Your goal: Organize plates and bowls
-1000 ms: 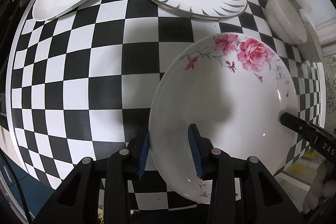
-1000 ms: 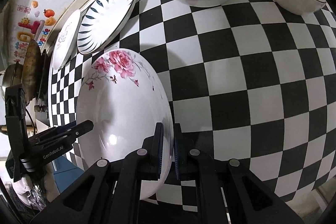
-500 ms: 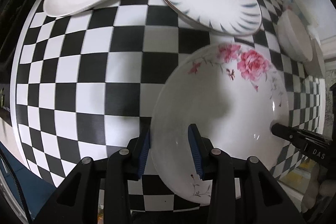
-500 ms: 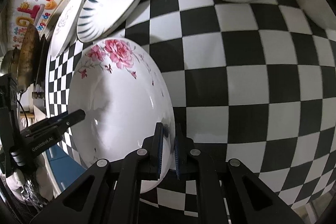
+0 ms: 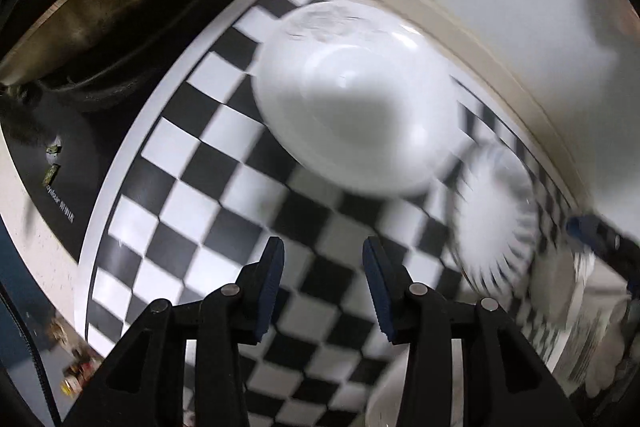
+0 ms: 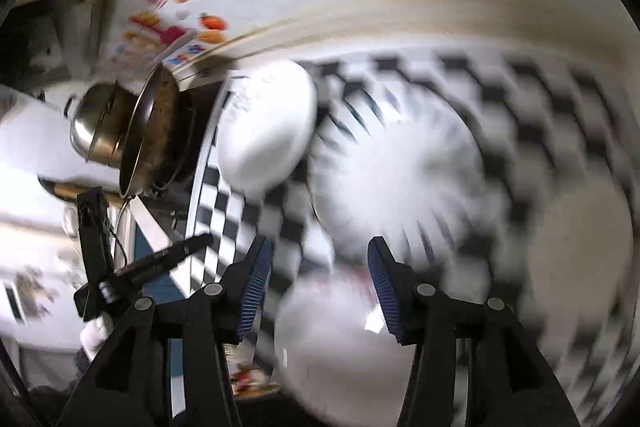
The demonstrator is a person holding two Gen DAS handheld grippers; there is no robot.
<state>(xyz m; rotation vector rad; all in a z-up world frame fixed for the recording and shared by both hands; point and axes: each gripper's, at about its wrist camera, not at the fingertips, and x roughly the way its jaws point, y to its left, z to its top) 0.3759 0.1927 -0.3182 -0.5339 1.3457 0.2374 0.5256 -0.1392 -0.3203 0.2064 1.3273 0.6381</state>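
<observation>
Both grippers have let go of the rose plate they were clamping half a second ago and swung away, so the left gripper (image 5: 323, 277) and right gripper (image 6: 318, 281) now have their jaws spread apart with nothing between them. Everything's smeared with motion blur, but the rose plate (image 6: 336, 339) sits low and near on the checkered table (image 5: 168, 163). Further off, the white oval plate (image 5: 352, 99) lies far-left beside the blue-petal plate (image 6: 396, 167), with a wok (image 6: 150, 135) crowding the table's left edge.
</observation>
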